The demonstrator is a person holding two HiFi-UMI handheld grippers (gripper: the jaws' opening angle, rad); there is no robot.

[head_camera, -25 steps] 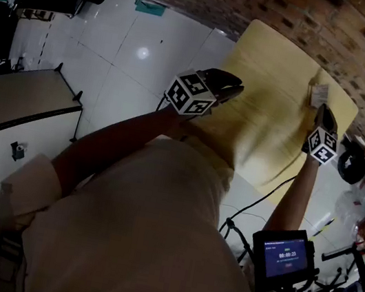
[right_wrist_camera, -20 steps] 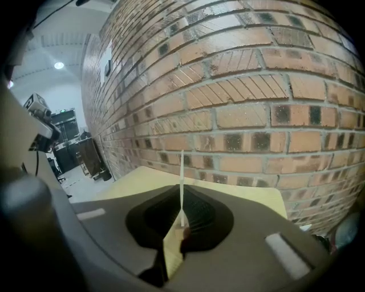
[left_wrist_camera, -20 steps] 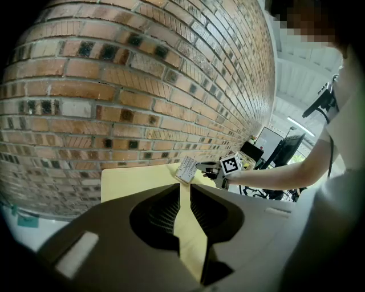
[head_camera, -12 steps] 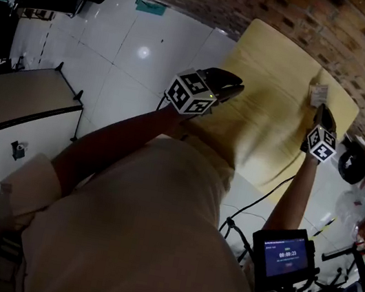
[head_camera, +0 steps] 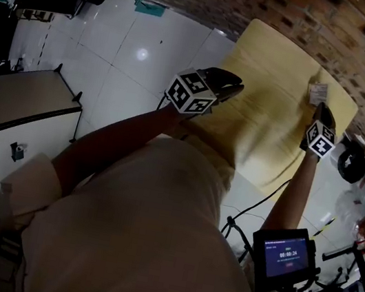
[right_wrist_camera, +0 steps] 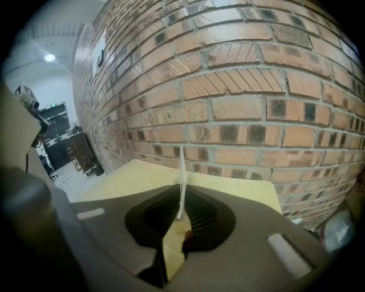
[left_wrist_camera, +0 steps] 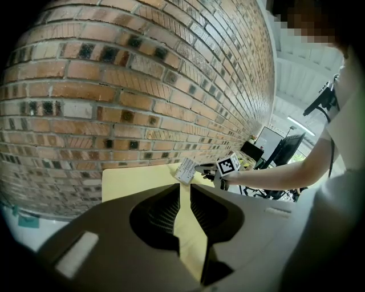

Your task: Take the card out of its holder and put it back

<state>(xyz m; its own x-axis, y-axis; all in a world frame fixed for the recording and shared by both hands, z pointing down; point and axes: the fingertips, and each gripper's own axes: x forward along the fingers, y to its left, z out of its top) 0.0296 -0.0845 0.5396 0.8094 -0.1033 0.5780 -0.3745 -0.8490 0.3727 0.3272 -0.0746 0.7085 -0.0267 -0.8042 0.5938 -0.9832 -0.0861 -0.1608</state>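
A small white printed card (head_camera: 318, 93) stands by the brick wall at the far right corner of the pale yellow table (head_camera: 272, 74). I cannot make out its holder apart from the card. My right gripper (head_camera: 321, 107) is right at the card. In the right gripper view the card (right_wrist_camera: 181, 171) is edge-on between the jaws of that gripper (right_wrist_camera: 181, 199). The jaws have just been opening and now stand a little apart around the card. My left gripper (head_camera: 233, 86) hovers over the table's near left side. It is open by a narrow gap with nothing in it (left_wrist_camera: 183, 191). From there the card (left_wrist_camera: 186, 170) is seen tilted.
A brick wall (right_wrist_camera: 239, 102) runs close behind the table. A stand with a lit screen (head_camera: 287, 255) and cables sits on the floor at the lower right, with a round black object (head_camera: 352, 165) off the table's right edge. A grey cabinet (head_camera: 21, 106) stands at the left.
My right gripper has crept slightly up toward the card. The left gripper and the card have stayed where they were.
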